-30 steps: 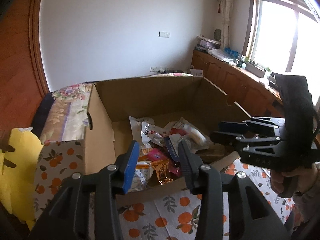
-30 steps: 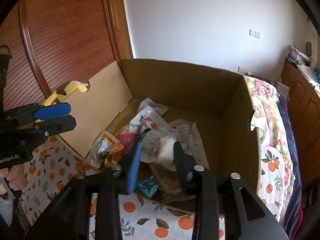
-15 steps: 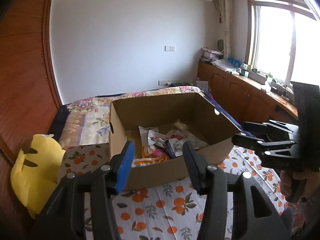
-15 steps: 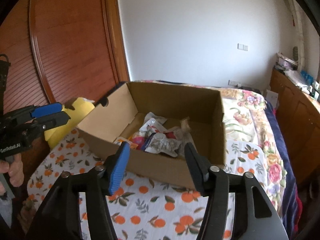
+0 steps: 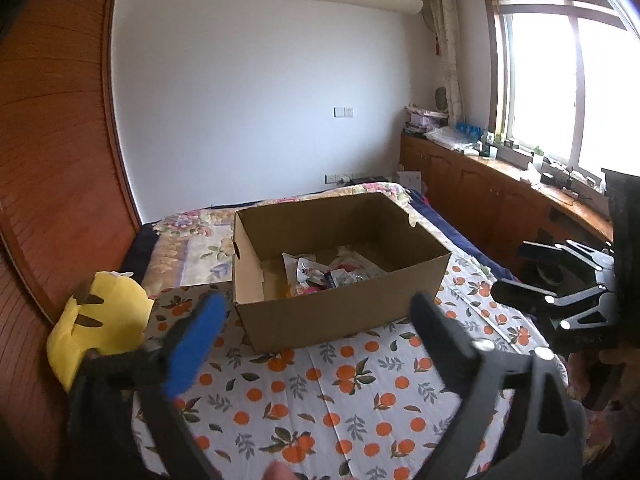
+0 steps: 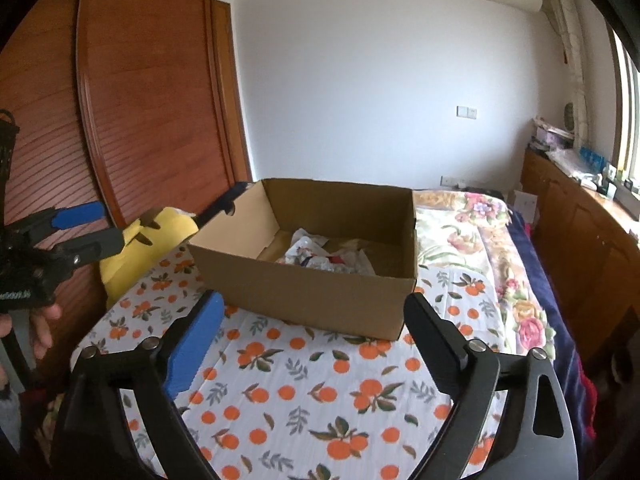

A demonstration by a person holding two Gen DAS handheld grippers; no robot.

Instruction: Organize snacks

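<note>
An open cardboard box (image 5: 340, 312) (image 6: 312, 296) stands on a bed covered with an orange-print cloth (image 5: 360, 392) (image 6: 304, 392). Several snack packets (image 5: 328, 274) (image 6: 324, 256) lie jumbled on its floor. My left gripper (image 5: 316, 316) hangs well short of the box, jaws opening wide, nothing between them. My right gripper (image 6: 314, 312) is also back from the box, jaws opening wide and bare. Each gripper shows at the edge of the other's view: the right one (image 5: 532, 272), the left one (image 6: 92, 226).
A yellow plush toy (image 5: 100, 320) (image 6: 160, 236) lies left of the box by a wooden slatted wardrobe (image 6: 152, 100). A floral quilt (image 6: 472, 232) covers the bed's far side. Wooden cabinets (image 5: 500, 204) with clutter run under the window at right.
Both grippers have pulled back and up from over the box, which now looks small and far. Both pairs of jaws have spread from narrow to wide. The snacks stay in the box.
</note>
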